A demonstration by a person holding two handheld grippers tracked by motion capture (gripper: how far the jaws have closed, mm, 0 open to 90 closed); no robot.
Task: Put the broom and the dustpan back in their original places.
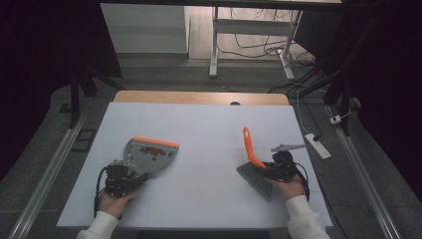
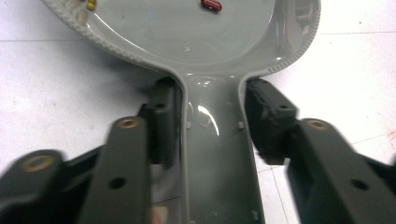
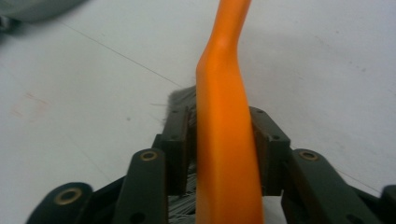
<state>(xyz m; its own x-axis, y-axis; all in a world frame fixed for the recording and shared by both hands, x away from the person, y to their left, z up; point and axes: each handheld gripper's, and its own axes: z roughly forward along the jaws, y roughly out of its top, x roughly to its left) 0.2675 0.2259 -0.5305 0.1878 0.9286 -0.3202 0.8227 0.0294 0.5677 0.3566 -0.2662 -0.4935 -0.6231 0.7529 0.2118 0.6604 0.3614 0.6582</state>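
A grey dustpan with an orange front lip lies at the table's left, several small red beans in it. Its handle runs between the jaws of my left gripper, which stand open, the pads just off its sides. In the left gripper view the pan holds a red bean. At the right, a brush with an orange handle and grey bristles rests on the table. My right gripper stands open around that handle, a thin gap beside one pad.
The white board covers a wooden table. A white power strip lies on the floor off the right edge. Desk legs and cables stand beyond the far edge. A person's hands in white sleeves hold both grippers.
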